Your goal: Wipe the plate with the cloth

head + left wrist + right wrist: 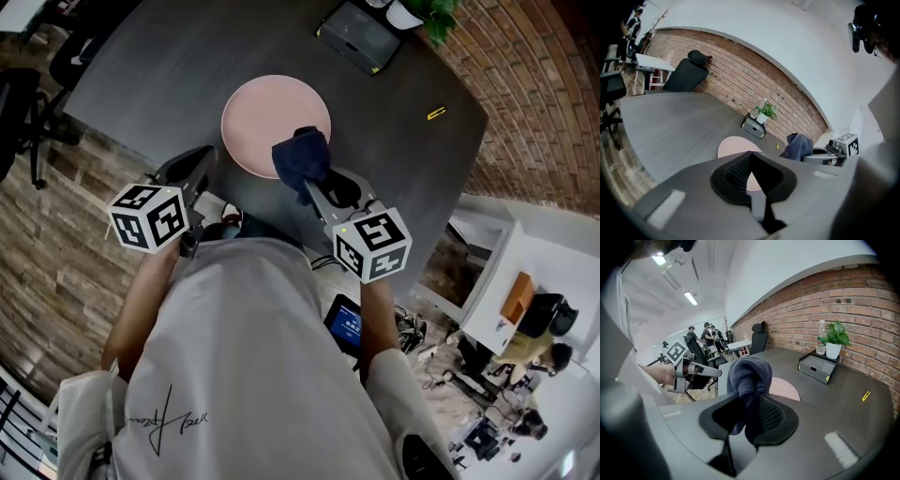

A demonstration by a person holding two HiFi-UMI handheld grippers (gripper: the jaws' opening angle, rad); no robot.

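Cloth [749,373] tight in R gripper [752,403] at plate [267,117] rim; L gripper [750,155] closed, empty.

The light is even, soft indoor light in all three views. In the right gripper view it comes from strip lamps [691,298] on the ceiling, which glare white. The table [169,66] carries no hard shadows, only a dull sheen, and the plate [274,120] reads pale and flat. The brick wall [740,79] bows into an arc, and both gripper views go black at the corners. The left gripper [750,153], close to the lens, looks soft. The cloth [749,373] is sharp enough to show its knit. The people [705,336] behind it are small and hazy.
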